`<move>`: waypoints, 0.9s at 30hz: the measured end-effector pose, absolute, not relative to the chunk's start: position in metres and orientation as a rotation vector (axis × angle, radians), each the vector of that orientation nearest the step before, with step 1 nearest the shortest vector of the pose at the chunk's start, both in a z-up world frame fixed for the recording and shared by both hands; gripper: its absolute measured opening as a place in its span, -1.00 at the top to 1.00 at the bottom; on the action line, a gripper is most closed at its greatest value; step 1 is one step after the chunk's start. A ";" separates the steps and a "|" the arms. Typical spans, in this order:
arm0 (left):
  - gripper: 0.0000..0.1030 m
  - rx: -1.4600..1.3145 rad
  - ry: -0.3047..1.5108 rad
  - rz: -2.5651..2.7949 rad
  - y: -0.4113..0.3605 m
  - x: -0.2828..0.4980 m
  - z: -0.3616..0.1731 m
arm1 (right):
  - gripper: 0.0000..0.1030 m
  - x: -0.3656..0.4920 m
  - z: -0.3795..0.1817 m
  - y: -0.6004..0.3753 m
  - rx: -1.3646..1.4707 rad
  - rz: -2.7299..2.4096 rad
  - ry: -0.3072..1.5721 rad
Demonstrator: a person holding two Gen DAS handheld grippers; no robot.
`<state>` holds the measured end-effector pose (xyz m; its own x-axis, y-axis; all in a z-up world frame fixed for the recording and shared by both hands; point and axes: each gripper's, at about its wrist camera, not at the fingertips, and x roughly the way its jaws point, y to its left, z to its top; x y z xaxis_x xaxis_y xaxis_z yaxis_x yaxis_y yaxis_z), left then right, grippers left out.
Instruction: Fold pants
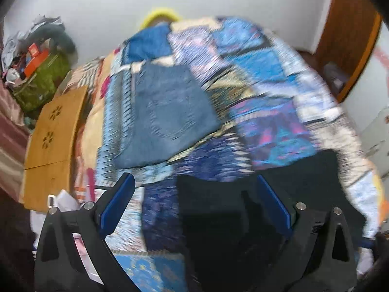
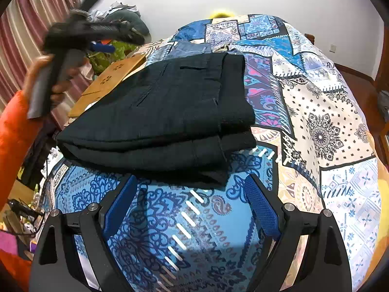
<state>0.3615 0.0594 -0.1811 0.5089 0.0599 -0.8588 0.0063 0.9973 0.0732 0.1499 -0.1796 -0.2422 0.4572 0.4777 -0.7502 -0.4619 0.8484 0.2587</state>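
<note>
The black pants (image 2: 160, 114) lie folded in a thick stack on the patterned bedspread (image 2: 316, 126); in the blurred left wrist view they show as a dark mass (image 1: 231, 219) just ahead of the fingers. My right gripper (image 2: 192, 185) is open and empty, just short of the stack's near edge. My left gripper (image 1: 194, 182) is open and empty; in the right wrist view it (image 2: 80, 34) is lifted in the air to the left of the stack, held by a hand in an orange sleeve. Folded blue jeans (image 1: 167, 114) lie farther up the bed.
A wooden board with flower cut-outs (image 1: 53, 131) rests at the bed's left side. A green bag with clutter (image 1: 41, 82) stands beyond it by striped curtains (image 2: 22, 26). A white wall is behind, and a wooden door (image 1: 350, 36) at right.
</note>
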 end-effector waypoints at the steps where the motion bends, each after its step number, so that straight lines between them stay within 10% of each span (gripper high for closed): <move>1: -0.94 0.087 1.058 0.057 0.063 0.370 -0.192 | -0.72 0.151 -0.242 -0.178 0.016 0.581 0.932; 12: -1.00 -0.021 1.256 0.033 0.109 0.395 -0.281 | -0.72 0.169 -0.244 -0.171 0.000 0.583 0.949; 27: -1.00 -0.056 1.295 0.142 0.146 0.282 -0.276 | -0.72 0.158 -0.216 -0.201 0.053 0.495 0.864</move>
